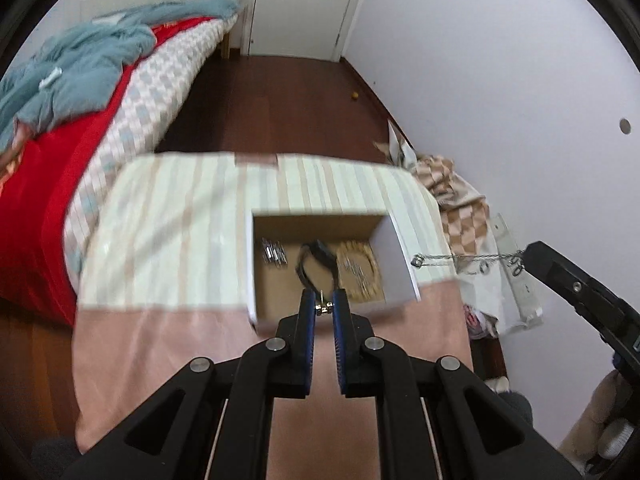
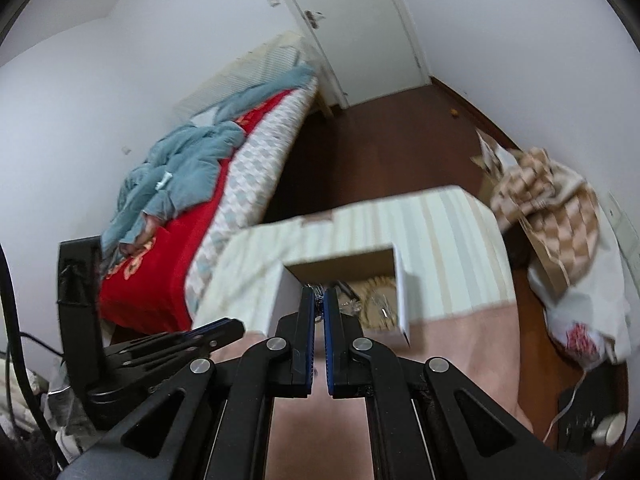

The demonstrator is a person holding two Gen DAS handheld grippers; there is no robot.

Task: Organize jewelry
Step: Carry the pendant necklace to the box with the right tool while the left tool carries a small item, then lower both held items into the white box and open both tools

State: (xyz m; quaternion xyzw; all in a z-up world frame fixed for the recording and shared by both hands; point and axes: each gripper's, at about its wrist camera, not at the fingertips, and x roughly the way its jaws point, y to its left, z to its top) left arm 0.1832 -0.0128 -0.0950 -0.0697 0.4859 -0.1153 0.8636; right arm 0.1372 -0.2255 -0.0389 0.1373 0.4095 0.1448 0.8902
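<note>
One chain (image 1: 466, 259) — stretched sideways, level.

Blur, cropping and cover around the box

Box (image 1: 394, 258) edges smeared by motion blur in both views, striped cloth (image 1: 180, 216) likewise. Silver pieces (image 1: 273, 257) at box left too blurred to identify. Small metal item (image 1: 325, 309) pinched at left gripper (image 1: 324, 300) tips, too small to name. Chain (image 1: 466, 259) end lost inside right gripper (image 1: 528, 258), itself cut by frame edge. Box floor in right view mostly covered by right gripper; gold ring (image 2: 378, 300) half hidden.
</note>
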